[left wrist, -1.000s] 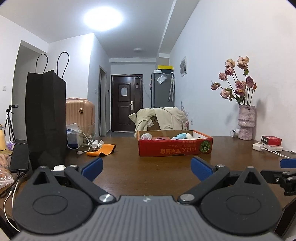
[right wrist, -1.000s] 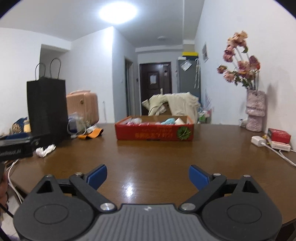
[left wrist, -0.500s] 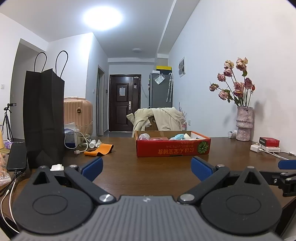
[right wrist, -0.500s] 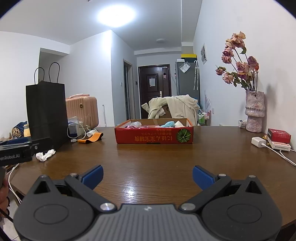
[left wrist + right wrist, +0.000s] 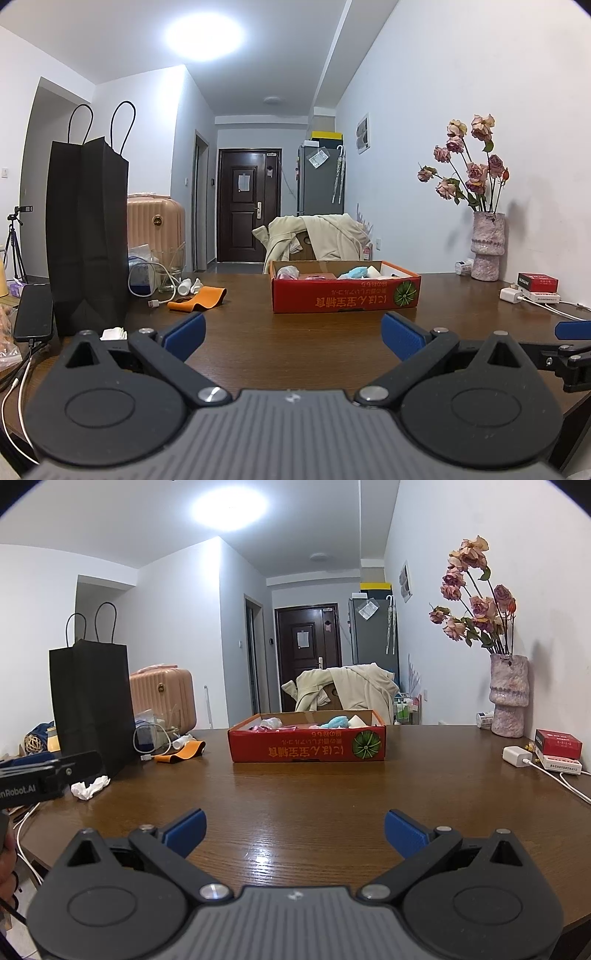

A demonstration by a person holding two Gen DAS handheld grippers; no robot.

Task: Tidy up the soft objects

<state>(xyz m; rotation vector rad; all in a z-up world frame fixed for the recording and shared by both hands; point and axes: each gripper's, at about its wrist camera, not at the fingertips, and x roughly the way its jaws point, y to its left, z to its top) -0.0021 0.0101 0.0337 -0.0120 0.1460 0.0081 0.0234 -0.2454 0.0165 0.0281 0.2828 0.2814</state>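
Compared with a second earlier, the right gripper (image 5: 294, 827) is seen with its fingers spread slightly wider, nothing between them. The left gripper (image 5: 293, 334) is unchanged, fingers apart and empty. The red cardboard box (image 5: 306, 744) holding soft objects (image 5: 335, 722) remains far across the wooden surface (image 5: 314, 805), right of the black paper bag (image 5: 90, 705).

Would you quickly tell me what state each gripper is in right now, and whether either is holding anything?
Left gripper: open, holding nothing.
Right gripper: open wide, its jaws have just been opening, nothing between them.
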